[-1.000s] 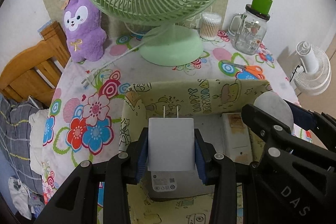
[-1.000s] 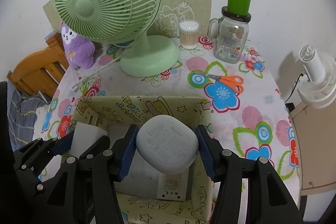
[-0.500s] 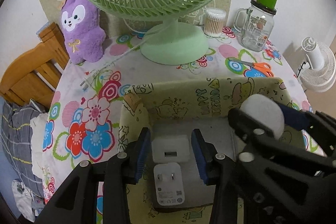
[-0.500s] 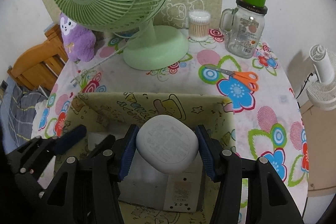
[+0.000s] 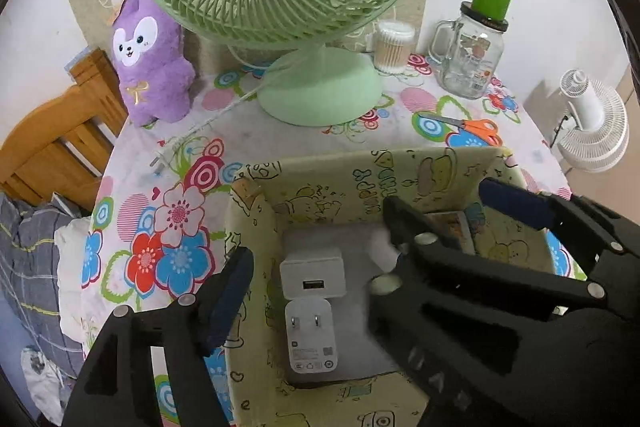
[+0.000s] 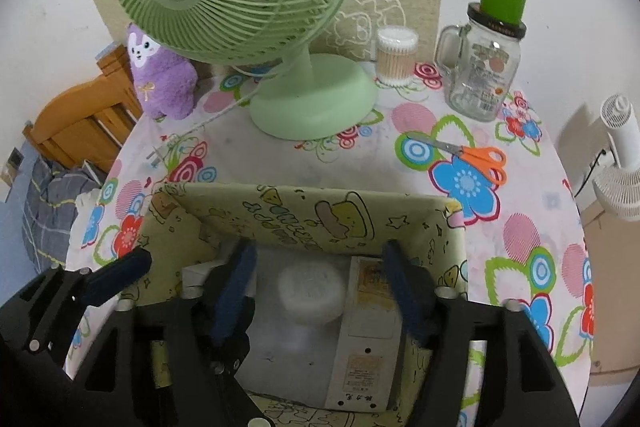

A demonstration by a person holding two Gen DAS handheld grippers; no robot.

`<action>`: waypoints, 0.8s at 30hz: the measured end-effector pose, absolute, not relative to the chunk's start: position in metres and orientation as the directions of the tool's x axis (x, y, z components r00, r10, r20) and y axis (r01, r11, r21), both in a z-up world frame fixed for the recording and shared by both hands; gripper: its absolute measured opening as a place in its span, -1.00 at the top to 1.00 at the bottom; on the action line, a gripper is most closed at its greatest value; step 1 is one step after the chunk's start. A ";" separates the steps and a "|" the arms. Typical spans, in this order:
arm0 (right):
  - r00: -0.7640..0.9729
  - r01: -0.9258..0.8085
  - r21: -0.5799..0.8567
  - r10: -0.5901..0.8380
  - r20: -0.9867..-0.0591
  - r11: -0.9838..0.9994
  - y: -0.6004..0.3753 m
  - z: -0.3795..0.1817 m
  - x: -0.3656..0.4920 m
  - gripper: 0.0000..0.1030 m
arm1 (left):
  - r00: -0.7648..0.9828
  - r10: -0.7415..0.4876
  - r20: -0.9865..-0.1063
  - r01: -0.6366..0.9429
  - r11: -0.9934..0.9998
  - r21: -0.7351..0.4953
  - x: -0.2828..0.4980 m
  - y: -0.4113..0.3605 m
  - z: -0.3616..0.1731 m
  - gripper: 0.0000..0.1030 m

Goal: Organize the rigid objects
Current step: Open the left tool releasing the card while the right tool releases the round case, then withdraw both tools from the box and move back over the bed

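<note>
**Both grippers released over the storage box**

The left gripper (image 5: 308, 291) and the right gripper (image 6: 320, 287) have just been opening; both stand spread, pads clear of everything. Below them, inside the patterned box (image 5: 360, 183), lie two white chargers (image 5: 311, 323) and a blurred white round case (image 6: 312, 289). Beyond the box stands the green fan (image 6: 312, 99); orange scissors (image 6: 476, 157) lie to its right.
</note>
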State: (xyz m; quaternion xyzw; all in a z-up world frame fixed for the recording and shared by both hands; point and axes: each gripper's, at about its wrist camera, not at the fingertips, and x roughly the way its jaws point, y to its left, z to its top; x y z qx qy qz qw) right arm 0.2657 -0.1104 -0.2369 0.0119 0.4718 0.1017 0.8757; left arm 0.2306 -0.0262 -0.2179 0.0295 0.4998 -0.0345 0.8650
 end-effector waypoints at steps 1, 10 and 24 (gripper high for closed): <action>0.538 -0.170 0.114 0.189 -0.822 0.979 -0.110 -0.235 0.264 -0.57 | 0.497 -0.029 -0.867 0.089 0.996 0.018 0.229 -0.026 -0.217 -0.48; 0.550 -0.147 0.101 0.167 -0.818 0.984 -0.123 -0.219 0.241 -0.81 | 0.512 -0.035 -0.858 0.110 0.994 0.025 0.211 -0.032 -0.202 -0.68; 0.579 -0.135 0.091 0.153 -0.801 0.987 -0.136 -0.190 0.191 -0.84 | 0.554 -0.053 -0.830 0.141 0.989 0.031 0.166 -0.043 -0.174 -0.87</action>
